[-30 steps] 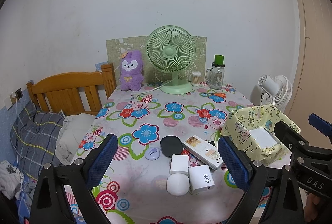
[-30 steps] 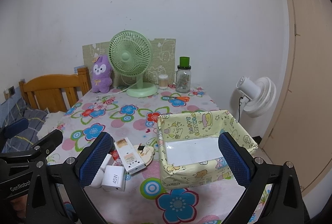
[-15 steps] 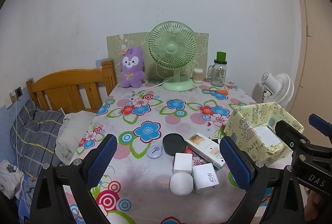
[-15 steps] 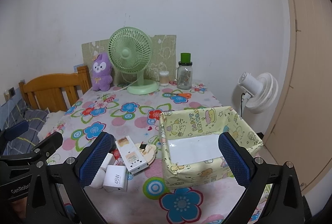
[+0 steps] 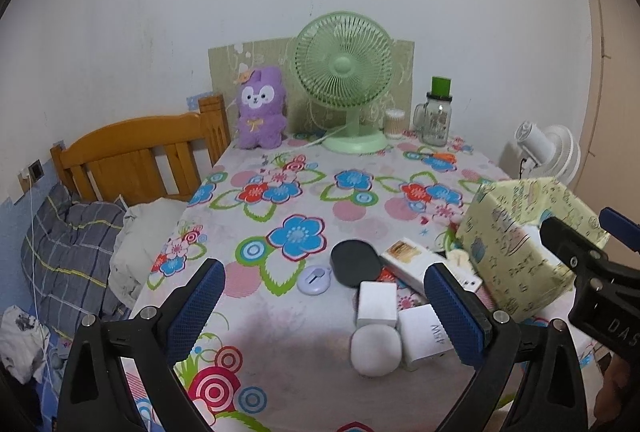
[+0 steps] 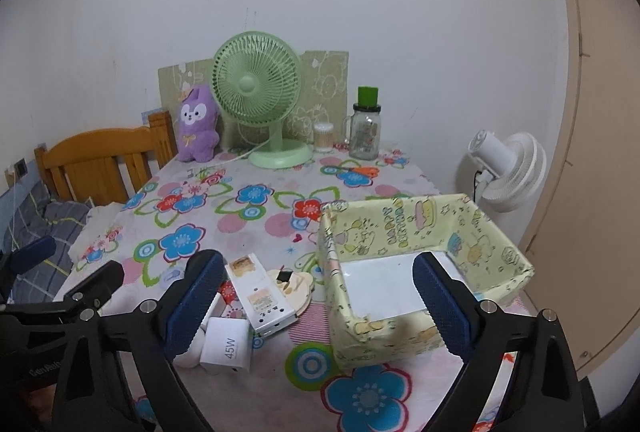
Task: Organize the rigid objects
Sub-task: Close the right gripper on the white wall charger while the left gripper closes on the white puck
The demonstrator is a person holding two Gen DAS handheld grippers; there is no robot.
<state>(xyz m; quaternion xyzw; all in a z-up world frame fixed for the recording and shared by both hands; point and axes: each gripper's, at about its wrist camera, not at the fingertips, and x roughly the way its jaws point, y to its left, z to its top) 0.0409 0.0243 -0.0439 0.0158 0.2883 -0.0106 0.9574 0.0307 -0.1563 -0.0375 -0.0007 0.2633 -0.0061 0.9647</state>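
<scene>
A cluster of small rigid items lies near the front of the flowered table [image 5: 288, 336]: a black disc [image 5: 355, 262], a lilac round tag [image 5: 315, 280], a white cube [image 5: 377, 304], a white ball-shaped thing [image 5: 376, 350], a white 45W charger [image 6: 227, 346] and a long white box [image 6: 258, 294]. An empty yellow cartoon-print box [image 6: 496, 244] stands to their right. My left gripper [image 5: 326, 312] hovers open above the front edge, short of the cluster. My right gripper [image 6: 320, 306] hangs before the yellow box; its jaws are closing with nothing pressed between them.
At the back of the table stand a green fan [image 5: 344, 71], a purple plush [image 5: 261, 107], a glass jar with a green lid [image 5: 437, 115] and a swab pot [image 5: 394, 123]. A wooden headboard [image 5: 132, 151] and bedding lie left; a white fan [image 6: 508, 167] and door stand right.
Both views have come closer to the table and lower, so the items look larger. The right gripper's fingers stand slightly nearer each other than before.
</scene>
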